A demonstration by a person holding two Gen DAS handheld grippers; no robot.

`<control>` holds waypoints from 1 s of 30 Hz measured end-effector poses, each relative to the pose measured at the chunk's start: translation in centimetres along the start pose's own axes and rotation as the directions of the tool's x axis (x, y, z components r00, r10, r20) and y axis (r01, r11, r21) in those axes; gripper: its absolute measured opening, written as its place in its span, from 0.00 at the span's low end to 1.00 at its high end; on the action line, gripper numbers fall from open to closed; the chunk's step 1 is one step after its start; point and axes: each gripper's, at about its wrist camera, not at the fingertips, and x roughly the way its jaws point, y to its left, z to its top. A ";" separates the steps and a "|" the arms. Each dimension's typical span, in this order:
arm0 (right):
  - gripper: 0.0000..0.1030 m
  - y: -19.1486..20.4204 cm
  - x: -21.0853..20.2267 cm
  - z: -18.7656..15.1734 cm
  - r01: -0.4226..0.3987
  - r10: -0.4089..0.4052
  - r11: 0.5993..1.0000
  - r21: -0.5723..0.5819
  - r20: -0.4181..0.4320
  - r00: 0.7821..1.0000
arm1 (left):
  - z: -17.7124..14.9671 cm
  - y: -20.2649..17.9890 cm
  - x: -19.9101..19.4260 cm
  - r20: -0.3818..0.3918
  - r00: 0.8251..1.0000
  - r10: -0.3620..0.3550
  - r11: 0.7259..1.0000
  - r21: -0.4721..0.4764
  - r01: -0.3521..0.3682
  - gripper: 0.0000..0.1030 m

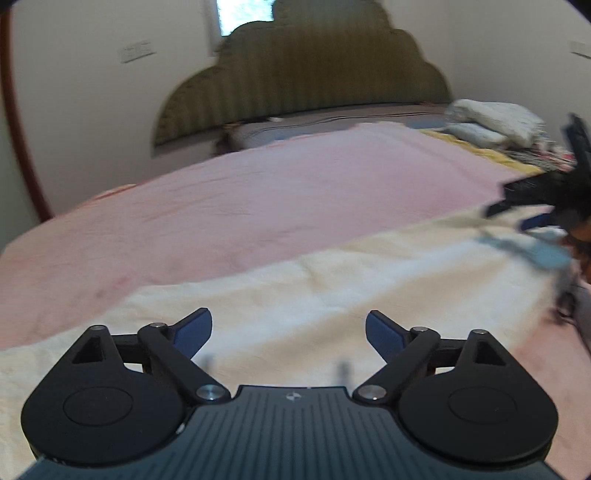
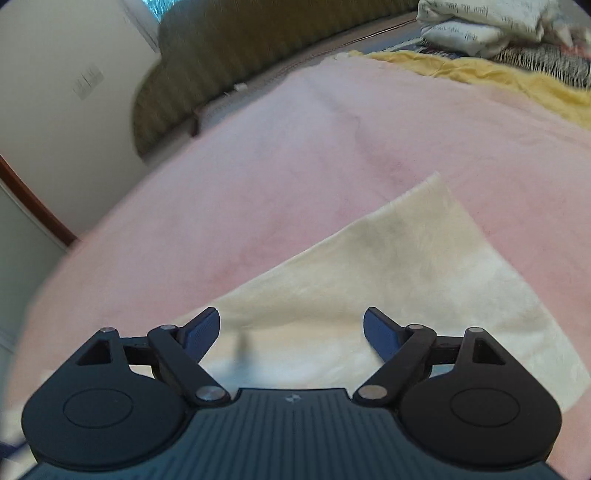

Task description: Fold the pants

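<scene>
The cream pants (image 1: 295, 291) lie flat on the pink blanket (image 1: 258, 192) that covers the bed, in a long band running from the left tongs (image 1: 289, 332) across toward the right tongs (image 1: 532, 206), which show at the far right edge of the left wrist view. In the right wrist view the pants (image 2: 388, 266) end in a squared corner that points away toward the padded headboard (image 2: 229, 48), with pink blanket (image 2: 258, 166) on either side of it.

Both sets of tongs stand apart with nothing between their blue pads. The left tongs hang just above the cream cloth, and the right tongs (image 2: 291, 330) do the same over their end of the pants. Neither touches the fabric as far as the pictures show.

By my judgement a fold has just been laid and the next grasp is yet to be chosen. The risks from here are plain. The cloth is thin and lies tight on a soft, fuzzy blanket, so a pinch aimed too deep could catch the blanket along with the pants and drag both. A pinch that takes only the top layer would open the fold instead of carrying it over. If the two ends are lifted unevenly, the band will skew and the edges will not meet. Both views are blurred, so exact edge lines are hard to read. The pile of folded bedding (image 2: 487, 22) near the headboard sits well apart from the pants.
</scene>
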 end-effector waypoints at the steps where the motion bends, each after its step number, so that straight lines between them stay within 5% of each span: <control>1: 0.83 0.6 0.0 -0.1 0.073 -0.072 0.997 -0.024 0.024 0.997 | 0.0 0.7 0.7 -0.032 0.999 0.018 1.000 -0.011 -0.019 0.89; 3: 0.83 2.3 -1.3 -0.9 0.175 -0.167 0.982 -0.076 0.104 0.981 | -0.7 2.1 2.2 -0.128 0.992 0.001 0.999 -0.037 -0.005 0.87; 6: 0.83 3.1 -4.6 -2.9 0.068 -0.050 0.992 -0.106 0.164 0.985 | -2.9 2.4 2.7 -0.179 0.984 -0.022 1.000 -0.022 0.018 0.87; 8: 0.88 2.2 -5.9 -4.2 -0.040 0.047 0.998 -0.051 0.140 0.989 | -4.2 1.9 1.4 -0.133 0.991 -0.020 0.999 0.029 0.024 0.88; 11: 0.89 1.6 -5.8 -6.3 -0.148 0.147 0.987 -0.068 -0.013 0.989 | -4.4 1.3 0.2 -0.125 0.991 -0.036 0.996 0.077 0.046 0.86; 14: 0.89 2.5 -7.0 -8.7 0.047 -0.041 0.975 -0.218 0.032 0.999 | -3.8 1.0 -1.1 -0.055 0.998 -0.024 0.996 0.086 0.029 0.88; 16: 0.89 1.8 -9.1 -9.2 0.073 -0.058 0.988 -0.139 0.110 0.992 | -3.2 0.8 -1.5 -0.013 1.000 -0.005 0.997 0.075 0.006 0.88; 21: 0.90 -3.3 -11.4 -9.4 -0.129 0.091 0.966 0.225 0.172 0.981 | -1.9 0.0 -0.7 -0.021 0.999 -0.043 0.999 0.005 0.043 0.88; 24: 0.90 -1.7 -11.9 -9.8 -0.166 0.143 0.980 0.112 0.183 0.973 | -1.7 -0.8 0.1 -0.041 0.996 -0.078 0.997 -0.030 0.077 0.88; 27: 0.89 -1.6 -11.1 -9.9 -0.226 0.199 0.963 0.146 0.182 0.963 | -1.9 -2.0 1.0 -0.073 0.987 -0.141 0.990 -0.025 0.140 0.88; 30: 0.89 -1.7 -9.9 -10.2 -0.359 0.339 0.925 0.125 0.158 0.927 | -3.1 -3.5 2.0 -0.148 0.978 -0.150 0.986 0.050 0.159 0.86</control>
